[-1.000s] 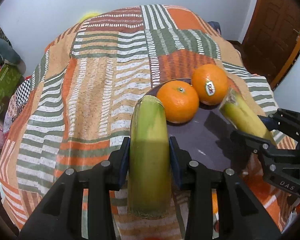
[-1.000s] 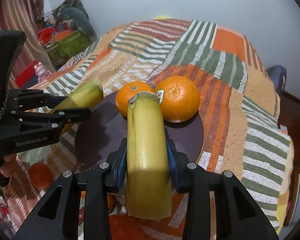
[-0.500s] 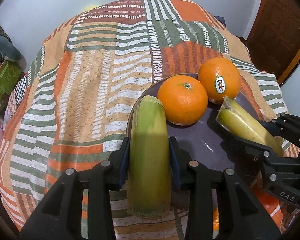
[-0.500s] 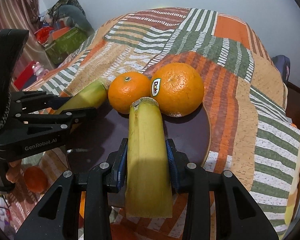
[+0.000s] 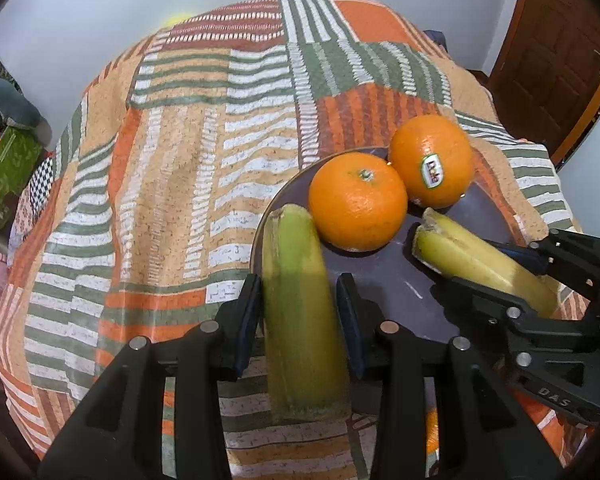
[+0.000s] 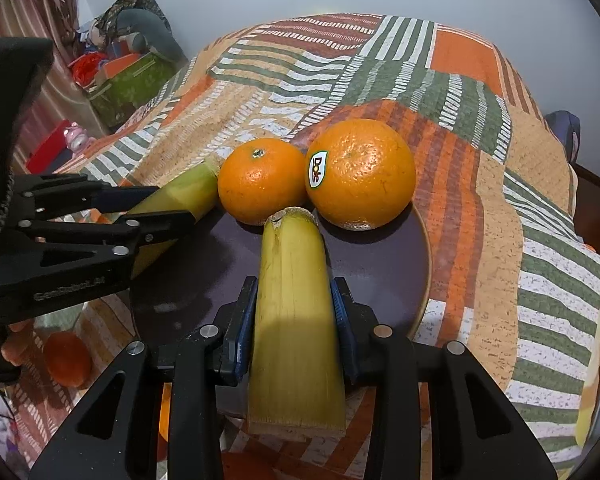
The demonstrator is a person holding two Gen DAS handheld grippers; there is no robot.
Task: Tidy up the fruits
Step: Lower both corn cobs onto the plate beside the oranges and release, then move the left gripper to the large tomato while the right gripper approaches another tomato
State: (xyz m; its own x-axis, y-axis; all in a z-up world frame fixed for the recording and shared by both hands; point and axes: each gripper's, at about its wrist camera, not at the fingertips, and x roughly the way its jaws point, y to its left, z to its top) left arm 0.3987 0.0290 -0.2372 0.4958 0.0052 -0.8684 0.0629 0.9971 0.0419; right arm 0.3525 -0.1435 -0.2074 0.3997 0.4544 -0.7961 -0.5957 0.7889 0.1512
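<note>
A dark purple plate (image 5: 384, 280) (image 6: 380, 264) lies on the patchwork bed cover. Two oranges sit at its far side: a smaller one (image 5: 358, 200) (image 6: 260, 180) and a larger one with a Dole sticker (image 5: 432, 160) (image 6: 362, 172). My left gripper (image 5: 298, 308) is shut on a greenish banana piece (image 5: 300, 320), held over the plate's left rim. My right gripper (image 6: 294, 312) is shut on a yellow banana piece (image 6: 294, 320), over the plate's near side, its tip close to the oranges. Each gripper shows in the other's view, the right one (image 5: 496, 276) and the left one (image 6: 156, 216).
The striped orange, green and white cover (image 5: 188, 168) spans the bed. A small orange fruit (image 6: 66, 360) lies low at the left beside the plate. A green box (image 6: 128, 84) and clutter stand by the wall at left. A wooden door (image 5: 556, 52) is at right.
Both grippers have moved forward and lower over the plate with their banana pieces; the oranges now look nearer. The grips have not changed.
</note>
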